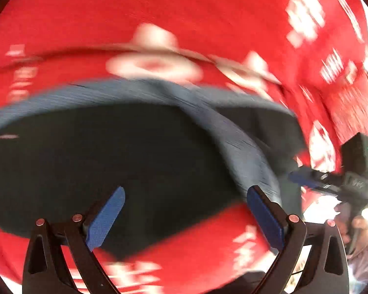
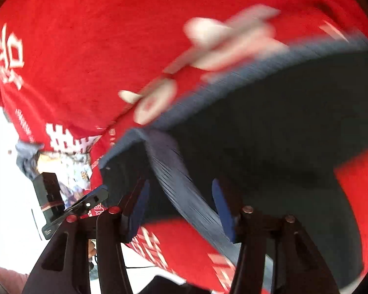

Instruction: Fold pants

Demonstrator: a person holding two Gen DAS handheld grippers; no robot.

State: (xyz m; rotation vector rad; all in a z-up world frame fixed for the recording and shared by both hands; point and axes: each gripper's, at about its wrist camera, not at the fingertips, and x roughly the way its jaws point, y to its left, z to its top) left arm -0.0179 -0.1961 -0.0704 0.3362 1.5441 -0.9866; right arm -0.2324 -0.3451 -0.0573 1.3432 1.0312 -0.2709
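Dark pants (image 1: 110, 152) on a red printed cloth (image 1: 159, 12), both hand-held grippers spread apart.

The pants, dark with a blue-grey ribbed waistband (image 1: 139, 90), lie on the red cloth, which carries white printed characters too blurred to read. The left hand-held gripper (image 1: 185, 216) hovers released over the dark fabric, blue pads wide apart. The right hand-held gripper (image 2: 181, 208) is also released, the waistband running between its fingers; contact cannot be told. Motion blur smears both views.
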